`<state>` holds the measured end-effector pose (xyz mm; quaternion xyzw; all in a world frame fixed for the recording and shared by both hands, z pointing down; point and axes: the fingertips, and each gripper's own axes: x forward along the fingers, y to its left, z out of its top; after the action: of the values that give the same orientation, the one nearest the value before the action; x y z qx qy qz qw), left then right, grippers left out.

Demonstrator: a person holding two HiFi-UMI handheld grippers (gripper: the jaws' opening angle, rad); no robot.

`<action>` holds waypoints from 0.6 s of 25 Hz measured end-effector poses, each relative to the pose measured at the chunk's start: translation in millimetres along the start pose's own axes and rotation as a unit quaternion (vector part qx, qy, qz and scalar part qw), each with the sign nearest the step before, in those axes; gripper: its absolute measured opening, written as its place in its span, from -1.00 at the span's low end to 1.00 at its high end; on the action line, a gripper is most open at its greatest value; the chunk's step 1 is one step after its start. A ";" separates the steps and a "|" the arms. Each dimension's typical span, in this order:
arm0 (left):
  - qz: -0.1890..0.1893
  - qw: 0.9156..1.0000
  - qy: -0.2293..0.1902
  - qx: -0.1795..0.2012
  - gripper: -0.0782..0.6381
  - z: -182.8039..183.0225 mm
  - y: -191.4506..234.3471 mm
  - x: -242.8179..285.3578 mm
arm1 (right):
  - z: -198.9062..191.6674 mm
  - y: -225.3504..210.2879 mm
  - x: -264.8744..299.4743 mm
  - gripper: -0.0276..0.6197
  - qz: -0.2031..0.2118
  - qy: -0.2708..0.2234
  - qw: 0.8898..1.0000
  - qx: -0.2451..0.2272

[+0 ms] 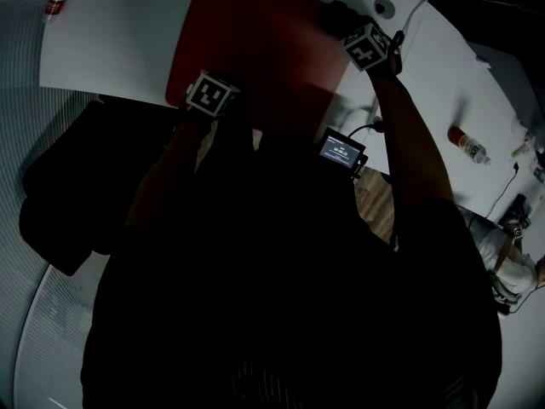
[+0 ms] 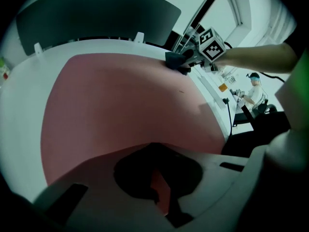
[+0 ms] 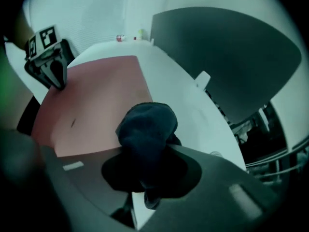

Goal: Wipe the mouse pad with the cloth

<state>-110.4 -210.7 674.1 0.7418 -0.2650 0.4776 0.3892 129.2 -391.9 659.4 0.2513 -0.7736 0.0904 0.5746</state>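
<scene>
At the mouse pad (image 2: 120,100) corner, the right gripper (image 2: 188,61) pinches the cloth (image 3: 147,124); the left gripper (image 3: 58,81), pressed together, pins the pad. Best to rub slow and flat.

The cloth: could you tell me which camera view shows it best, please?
The right gripper view: the dark cloth fills its centre, bunched in the right gripper at the edge of the mouse pad. The left gripper view shows it small and distant; the head view shows only a dark lump.

Bottle (image 1: 467,144) lying on white table (image 1: 443,92); small lit screen (image 1: 342,151).
</scene>
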 end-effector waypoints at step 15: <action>-0.037 0.999 -0.016 -0.008 -0.76 -1.6 -2.8 2.4 | 7.2 69.3 -12.2 -0.71 0.008 0.015 1.000 -0.022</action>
<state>-108.1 -207.9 675.7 0.7555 -0.2468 0.4489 0.4083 91.7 -332.1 656.0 0.2313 -0.7687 0.0819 0.5907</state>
